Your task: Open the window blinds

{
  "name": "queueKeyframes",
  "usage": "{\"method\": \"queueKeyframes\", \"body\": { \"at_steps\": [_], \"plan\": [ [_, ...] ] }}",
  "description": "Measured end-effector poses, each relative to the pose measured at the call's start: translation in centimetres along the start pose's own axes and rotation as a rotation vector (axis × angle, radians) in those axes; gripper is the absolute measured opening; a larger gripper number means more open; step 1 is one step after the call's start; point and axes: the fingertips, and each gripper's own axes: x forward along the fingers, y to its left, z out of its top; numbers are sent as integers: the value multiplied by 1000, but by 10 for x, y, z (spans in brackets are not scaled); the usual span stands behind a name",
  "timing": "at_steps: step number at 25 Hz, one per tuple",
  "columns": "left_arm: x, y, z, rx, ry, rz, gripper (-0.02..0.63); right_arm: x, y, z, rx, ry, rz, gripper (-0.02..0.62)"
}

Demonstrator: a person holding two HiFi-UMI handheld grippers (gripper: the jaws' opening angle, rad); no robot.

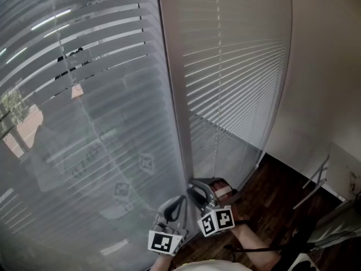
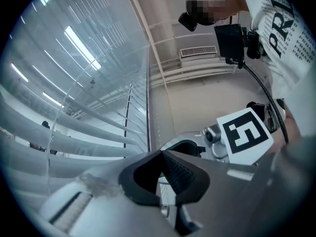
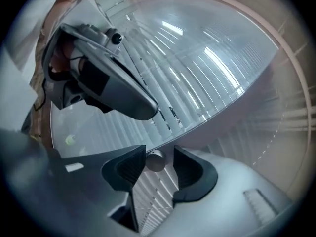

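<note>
Blinds (image 1: 96, 95) partly tilted; right gripper (image 3: 160, 154) spread around wand tip (image 3: 155, 162); left gripper (image 2: 162, 154) closed.

The window blinds (image 1: 84, 123) hang lowered as two panels of pale horizontal slats either side of an upright frame post (image 1: 172, 95); the left panel's slats let daylight and outdoor shapes through, the right panel's show only thin bright lines. A round grey rod end (image 3: 155, 161) sits between the parted jaws of the right hand-held gripper (image 3: 159, 163).
</note>
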Motion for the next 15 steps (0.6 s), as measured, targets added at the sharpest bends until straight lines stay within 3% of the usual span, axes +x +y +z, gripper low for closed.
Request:
{"method": "queueKeyframes", "body": {
  "at_steps": [3, 5, 15],
  "plan": [
    [-2, 1, -1, 2, -2, 2, -6, 1, 5, -1, -78, 25, -16, 176],
    [-3, 1, -2, 1, 0, 6, -6, 1, 8, -1, -81, 23, -23, 132],
    [-5, 4, -10, -20, 19, 6, -6, 1, -1, 0, 199, -43, -47, 126]
  ]
}}
